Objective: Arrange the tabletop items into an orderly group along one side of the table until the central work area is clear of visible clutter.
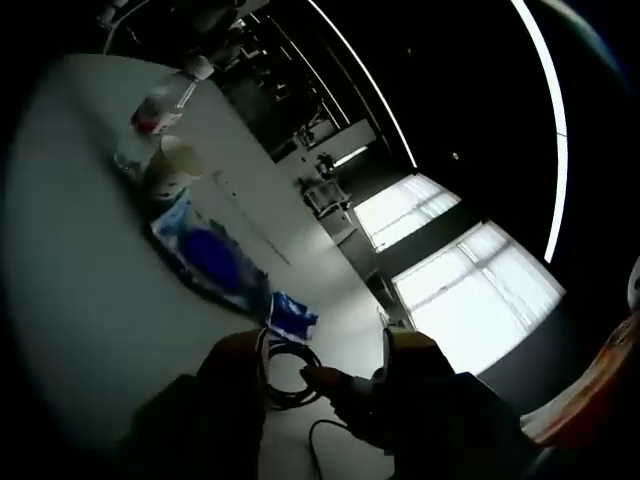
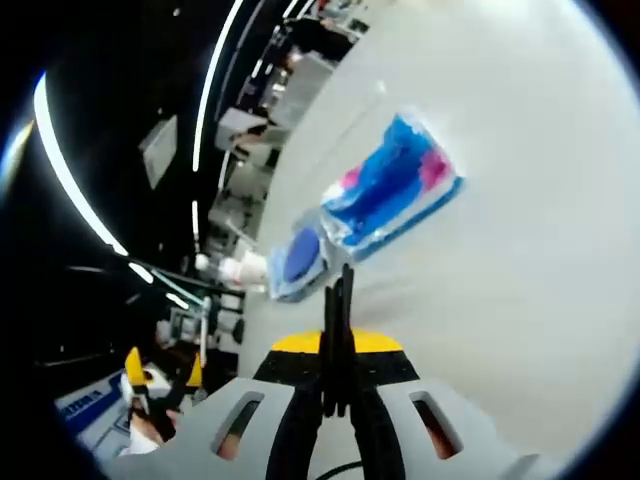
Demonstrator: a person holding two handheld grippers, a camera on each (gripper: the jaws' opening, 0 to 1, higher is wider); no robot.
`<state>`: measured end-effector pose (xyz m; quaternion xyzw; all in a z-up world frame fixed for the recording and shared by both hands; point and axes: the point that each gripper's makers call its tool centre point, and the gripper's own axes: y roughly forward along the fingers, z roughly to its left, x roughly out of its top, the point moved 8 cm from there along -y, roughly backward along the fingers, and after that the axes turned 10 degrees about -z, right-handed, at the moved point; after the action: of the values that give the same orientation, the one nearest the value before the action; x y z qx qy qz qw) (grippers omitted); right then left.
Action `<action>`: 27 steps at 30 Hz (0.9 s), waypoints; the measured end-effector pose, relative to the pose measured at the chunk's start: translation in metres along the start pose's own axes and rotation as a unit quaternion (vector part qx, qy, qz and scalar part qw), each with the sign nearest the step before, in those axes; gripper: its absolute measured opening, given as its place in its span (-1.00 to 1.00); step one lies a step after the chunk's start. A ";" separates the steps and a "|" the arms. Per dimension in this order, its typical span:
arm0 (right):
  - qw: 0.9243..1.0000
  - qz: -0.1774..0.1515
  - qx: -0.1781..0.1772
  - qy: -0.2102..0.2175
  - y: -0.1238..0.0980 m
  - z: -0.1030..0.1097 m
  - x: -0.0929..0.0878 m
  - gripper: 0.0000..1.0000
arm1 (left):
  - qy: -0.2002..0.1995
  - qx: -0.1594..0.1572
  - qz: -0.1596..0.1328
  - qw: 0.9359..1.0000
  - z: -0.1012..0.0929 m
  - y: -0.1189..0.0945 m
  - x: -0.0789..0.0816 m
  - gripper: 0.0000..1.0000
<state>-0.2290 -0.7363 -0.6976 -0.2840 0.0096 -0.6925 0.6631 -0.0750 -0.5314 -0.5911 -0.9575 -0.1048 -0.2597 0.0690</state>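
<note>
Here, in the left gripper view, the white table (image 1: pixel 70 300) slants across the frame and serves as the landmark. At its far end a clear plastic bottle (image 1: pixel 160 105) with a red label lies near the edge, and just beside it, a little nearer the camera, stands a pale cup (image 1: pixel 172 165). Next along the tabletop lies a blue-and-white wipes pack (image 1: pixel 205 255), flat on the surface, and beyond it toward the table's edge sits a small blue packet (image 1: pixel 290 315). Closest to the camera, the left gripper (image 1: pixel 325 375) has its two dark jaws set a moderate way apart, with a coil of black cable (image 1: pixel 290 375) lying between them; whether the jaws actually press on the cable cannot be told from this dim view. Bright windows (image 1: pixel 460 290) show past the table's edge.

In the right gripper view the same table (image 2: pixel 520 330) takes up the right side. On it lies the wipes pack (image 2: pixel 395 190), blue with a pink patch, and touching its nearer end is a small blue-lidded container (image 2: pixel 298 262). The right gripper (image 2: pixel 340 300) points toward that container, its thin jaws pressed together with nothing between them. Off the table's edge, low on the left, a yellow-and-black tool (image 2: pixel 150 385) shows.
</note>
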 end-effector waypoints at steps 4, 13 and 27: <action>0.999 0.005 -0.031 -0.023 -0.002 -0.009 0.000 -0.86 | 0.005 -0.003 0.011 1.000 0.000 0.002 -0.003 -0.04; 0.996 -0.007 -0.065 -0.066 -0.009 -0.023 0.004 -0.69 | -0.006 0.005 0.019 1.000 0.011 0.000 -0.006 -0.05; 0.982 -0.004 -0.079 -0.171 -0.025 -0.020 0.013 -0.38 | 0.027 0.027 0.043 0.998 0.018 -0.002 -0.011 0.30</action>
<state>-0.2595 -0.7525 -0.6998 -0.4497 -0.0499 -0.6335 0.6277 -0.0762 -0.5278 -0.6116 -0.9514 -0.0689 -0.2797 0.1088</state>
